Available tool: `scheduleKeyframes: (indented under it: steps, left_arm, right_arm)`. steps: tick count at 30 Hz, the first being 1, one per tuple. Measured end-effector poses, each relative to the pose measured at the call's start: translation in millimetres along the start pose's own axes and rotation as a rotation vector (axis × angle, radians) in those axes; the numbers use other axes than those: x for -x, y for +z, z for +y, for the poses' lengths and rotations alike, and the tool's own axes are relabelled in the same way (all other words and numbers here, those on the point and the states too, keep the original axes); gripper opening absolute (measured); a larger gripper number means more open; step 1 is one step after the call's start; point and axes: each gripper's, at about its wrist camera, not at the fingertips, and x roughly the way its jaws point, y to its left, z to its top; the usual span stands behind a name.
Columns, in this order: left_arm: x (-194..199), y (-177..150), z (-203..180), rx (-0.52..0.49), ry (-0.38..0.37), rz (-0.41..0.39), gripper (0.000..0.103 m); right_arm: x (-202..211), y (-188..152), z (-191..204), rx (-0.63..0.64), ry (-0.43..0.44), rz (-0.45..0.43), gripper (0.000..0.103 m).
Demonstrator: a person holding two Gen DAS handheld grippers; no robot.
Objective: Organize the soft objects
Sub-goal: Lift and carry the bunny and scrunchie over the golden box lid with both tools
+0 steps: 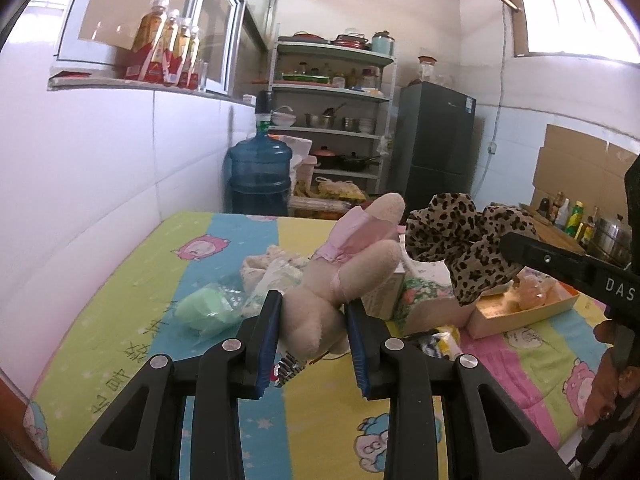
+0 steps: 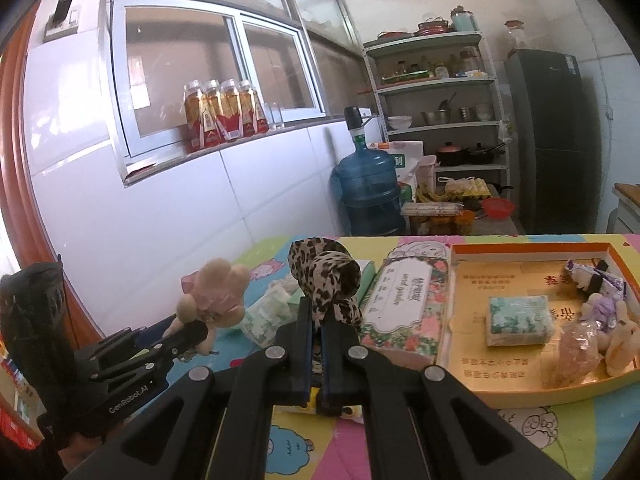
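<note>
My left gripper point(image 1: 314, 308) is shut on a beige plush rabbit in a pink dress point(image 1: 352, 260), held above the bright bedsheet point(image 1: 132, 308). In the right wrist view the same plush rabbit point(image 2: 216, 292) sticks up from the left gripper point(image 2: 192, 330) at the lower left. My right gripper point(image 2: 316, 316) is shut on a leopard-print cloth scrunchie point(image 2: 324, 276), lifted off the bed; the scrunchie point(image 1: 464, 240) also hangs at the right of the left wrist view. An orange-rimmed cardboard tray point(image 2: 516, 392) lies to the right, holding a tissue pack point(image 2: 518, 320), a small plush point(image 2: 620, 340) and wrapped soft items.
A floral tissue box point(image 2: 404, 304) lies left of the tray. A green soft pack point(image 1: 208, 308) and more packets point(image 2: 268, 312) lie on the sheet. A blue water jug point(image 2: 370, 192), a shelf rack point(image 2: 440, 100) and a dark fridge point(image 2: 552, 136) stand behind the bed.
</note>
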Motion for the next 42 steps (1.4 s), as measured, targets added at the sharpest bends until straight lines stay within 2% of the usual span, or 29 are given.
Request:
scheduleKeyframes:
  steps: [27, 42]
  left_arm:
    - [-23.1, 22.0, -98.1, -0.077, -0.139, -0.013, 0.032]
    - [-52.9, 22.7, -172.4, -0.105, -0.247, 0.025, 0.032]
  right_arm:
    - [56.9, 10.5, -79.9, -0.099, -0.103, -0.116, 0.003]
    - [92.2, 5.3, -142.1, -0.185, -0.172, -0.179, 0.003]
